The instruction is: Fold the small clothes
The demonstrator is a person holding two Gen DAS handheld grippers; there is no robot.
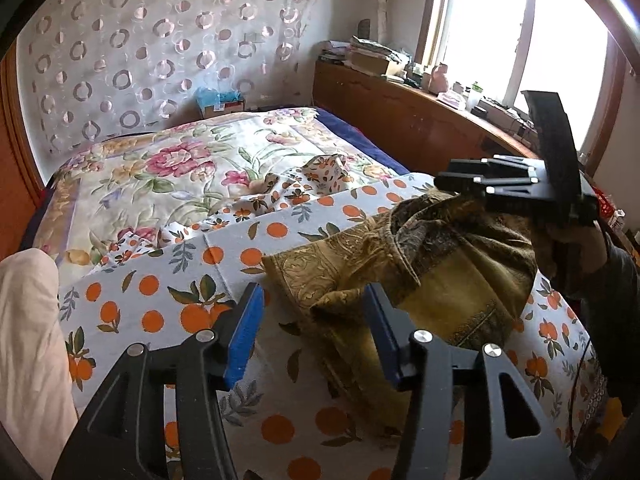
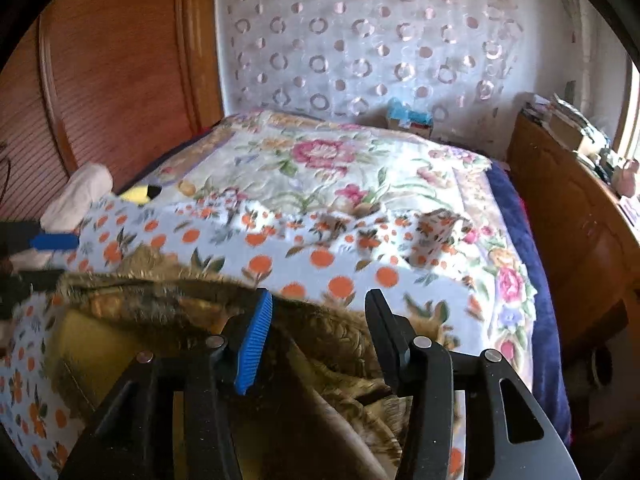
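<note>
Both tongs, left [image 1: 314, 334] and right [image 2: 318, 338], stand released over the crumpled mustard-gold paisley garment [image 1: 432, 276] on the orange-print sheet [image 1: 168, 300]. Before folding, each should pinch one hem corner and spread the cloth flat.

Right claw [image 2: 318, 320] parted over crumpled olive-gold garment [image 2: 160, 312], orange-print sheet [image 2: 320, 258], floral quilt [image 2: 320, 168] beyond

Left tongs [image 1: 314, 332]: jaws stood apart, pointed forward and down, blue pads [image 1: 245, 334] facing inward, nothing pressed between them. Right tongs [image 2: 318, 332]: jaws likewise parted, angled downward, gripping nothing. Right tongs were also seen from the left wrist, at right, held in a hand [image 1: 576, 240]
</note>
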